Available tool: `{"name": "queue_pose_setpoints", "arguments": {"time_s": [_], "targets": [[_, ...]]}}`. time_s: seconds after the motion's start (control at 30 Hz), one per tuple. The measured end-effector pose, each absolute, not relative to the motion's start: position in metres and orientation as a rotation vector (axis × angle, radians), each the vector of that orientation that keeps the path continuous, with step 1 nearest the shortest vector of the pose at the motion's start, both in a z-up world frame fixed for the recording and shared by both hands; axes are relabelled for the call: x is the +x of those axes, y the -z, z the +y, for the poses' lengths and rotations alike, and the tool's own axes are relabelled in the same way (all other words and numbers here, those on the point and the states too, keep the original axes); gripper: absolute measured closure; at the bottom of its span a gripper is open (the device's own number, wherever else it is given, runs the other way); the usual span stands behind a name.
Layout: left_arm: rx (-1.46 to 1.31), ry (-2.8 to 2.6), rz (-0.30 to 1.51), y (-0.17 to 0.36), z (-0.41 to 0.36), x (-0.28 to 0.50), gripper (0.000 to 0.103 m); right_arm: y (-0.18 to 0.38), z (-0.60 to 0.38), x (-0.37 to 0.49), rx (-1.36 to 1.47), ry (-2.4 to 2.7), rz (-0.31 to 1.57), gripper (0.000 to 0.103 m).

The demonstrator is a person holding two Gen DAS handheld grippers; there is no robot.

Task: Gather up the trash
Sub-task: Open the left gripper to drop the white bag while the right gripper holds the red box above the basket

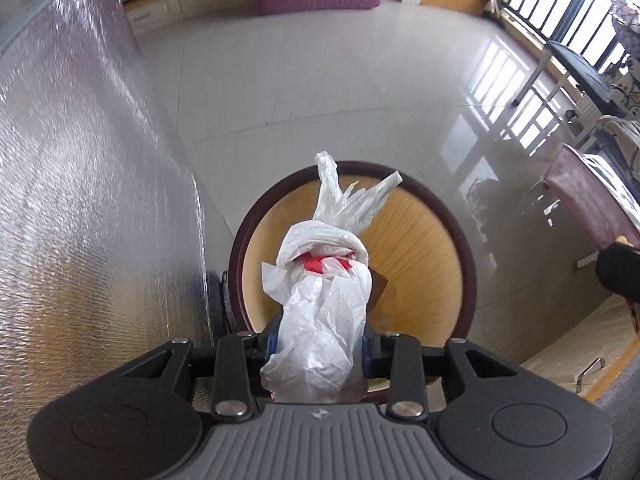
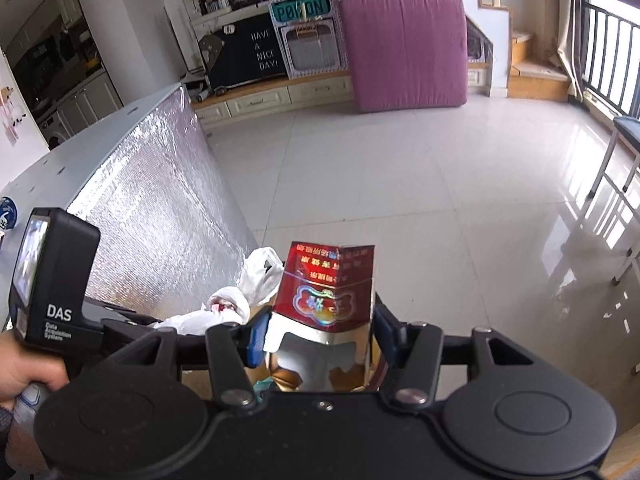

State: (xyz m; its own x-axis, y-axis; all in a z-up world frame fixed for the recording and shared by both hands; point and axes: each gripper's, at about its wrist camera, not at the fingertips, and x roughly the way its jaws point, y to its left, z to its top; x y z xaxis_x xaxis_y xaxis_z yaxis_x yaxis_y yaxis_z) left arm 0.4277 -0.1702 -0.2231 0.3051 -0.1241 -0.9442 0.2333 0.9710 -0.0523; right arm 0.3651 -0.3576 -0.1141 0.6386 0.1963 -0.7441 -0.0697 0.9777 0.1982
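My left gripper (image 1: 318, 350) is shut on a knotted white plastic bag (image 1: 324, 292) with something red inside. It holds the bag over a round bin (image 1: 460, 264) with a dark rim and yellow inside. My right gripper (image 2: 320, 332) is shut on an opened red cigarette pack (image 2: 326, 294) with silver foil inside. In the right wrist view the white bag (image 2: 240, 300) and the left gripper's black body (image 2: 52, 276) show at the left, close beside the pack.
A silver foil-covered panel (image 1: 80, 200) stands close on the left. Glossy white floor tiles (image 2: 400, 168) stretch ahead. A purple mattress (image 2: 408, 44) leans against low cabinets at the back. A chair (image 2: 624, 148) and window railing are at the right.
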Motion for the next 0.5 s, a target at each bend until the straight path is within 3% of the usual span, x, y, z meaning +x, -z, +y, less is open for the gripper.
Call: {"name": "queue_pose_setpoints", "arguments": {"time_s": [0.07, 0.17, 0.5], "targets": [[0.088, 0.223, 1.240, 0.226, -0.169, 0.427, 0.060, 0.119, -0.360, 0.365, 0.160, -0.154, 0.879, 0.048], [0.076, 0.223, 1.233, 0.228, -0.168, 0.425, 0.042, 0.123, -0.360, 0.371, 0.163, -0.156, 0.897, 0.049], [0.096, 0.220, 1.188, 0.217, -0.158, 0.420, 0.032, 0.158, -0.348, 0.406, 0.207, -0.172, 1.008, 0.048]]}}
